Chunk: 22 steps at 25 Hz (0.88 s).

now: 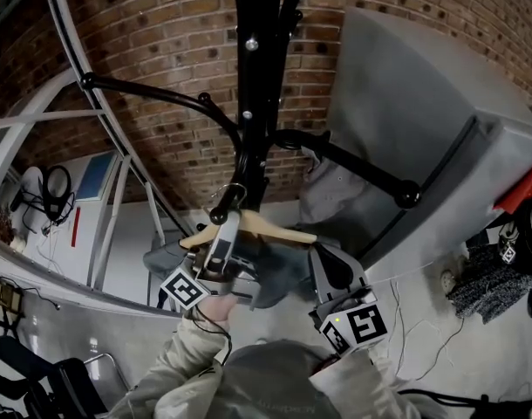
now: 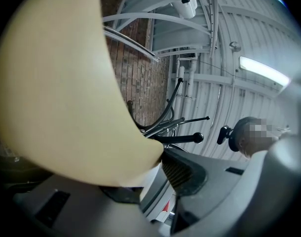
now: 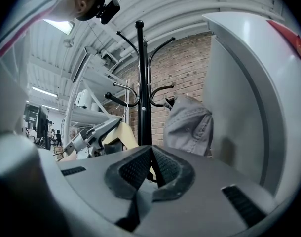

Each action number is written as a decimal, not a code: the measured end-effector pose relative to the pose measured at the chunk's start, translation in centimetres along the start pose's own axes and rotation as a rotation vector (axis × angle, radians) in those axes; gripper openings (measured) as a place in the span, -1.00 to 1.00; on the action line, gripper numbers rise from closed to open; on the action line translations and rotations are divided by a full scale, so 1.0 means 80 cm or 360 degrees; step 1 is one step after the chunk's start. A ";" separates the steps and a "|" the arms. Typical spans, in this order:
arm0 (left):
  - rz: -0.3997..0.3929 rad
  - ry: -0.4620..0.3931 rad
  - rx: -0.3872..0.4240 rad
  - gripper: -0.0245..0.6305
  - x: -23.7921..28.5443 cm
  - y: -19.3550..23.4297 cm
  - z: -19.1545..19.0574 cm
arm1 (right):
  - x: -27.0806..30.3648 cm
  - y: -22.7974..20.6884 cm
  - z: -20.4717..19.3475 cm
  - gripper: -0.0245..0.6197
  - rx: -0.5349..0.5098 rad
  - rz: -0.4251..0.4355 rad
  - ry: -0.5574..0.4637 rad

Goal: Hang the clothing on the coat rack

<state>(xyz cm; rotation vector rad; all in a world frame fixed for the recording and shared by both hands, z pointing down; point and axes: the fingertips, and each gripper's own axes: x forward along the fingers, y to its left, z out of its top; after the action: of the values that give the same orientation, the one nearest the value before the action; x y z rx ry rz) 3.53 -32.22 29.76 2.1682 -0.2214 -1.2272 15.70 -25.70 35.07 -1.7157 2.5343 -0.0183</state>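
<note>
1. A tall grey panel [image 1: 405,103] fills the right side, in front of a brick wall [image 1: 161,42].
2. The black coat rack [image 1: 259,77] stands upright in the middle, just left of the panel, its curved arms ending in round knobs.
3. A pale grey jacket [image 1: 331,186] already hangs by its collar from one rack arm, between the pole and the panel.
4. A darker grey garment [image 1: 279,273] is draped on a wooden hanger [image 1: 266,228] and droops below it, low in front of the pole.
5. The hanger is tilted, and its metal hook sits just beside the knob of a low rack arm. Whether the hook rests on that arm cannot be told.
6. The left hand-held gripper [image 1: 222,243] points upward and is grasping the hanger. In the left gripper view the pale wood fills the space between its jaws and presses against the ribbed pad.
7. The right hand-held gripper [image 1: 331,269] is held level to the right of the hanger, near the dark garment's edge. It is clenched: its pads meet at the tips with nothing seen between them.
</note>
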 end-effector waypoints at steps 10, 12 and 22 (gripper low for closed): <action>0.0004 -0.0013 0.0013 -0.55 0.005 0.008 -0.003 | 0.000 -0.011 -0.006 -0.85 0.0020 0.0014 0.0039; 0.0006 -0.0018 0.0026 -0.55 0.005 0.009 -0.004 | 0.000 -0.014 -0.009 -0.85 0.0023 0.0023 0.0043; 0.0009 -0.0063 0.0077 -0.53 0.003 0.011 -0.005 | -0.010 -0.023 -0.017 -0.85 0.0039 0.0083 0.0085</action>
<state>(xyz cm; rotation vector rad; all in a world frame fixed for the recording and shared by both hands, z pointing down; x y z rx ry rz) 4.16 -32.86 30.27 2.1841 -0.2765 -1.2745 17.57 -25.67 36.61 -1.6620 2.6046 -0.0927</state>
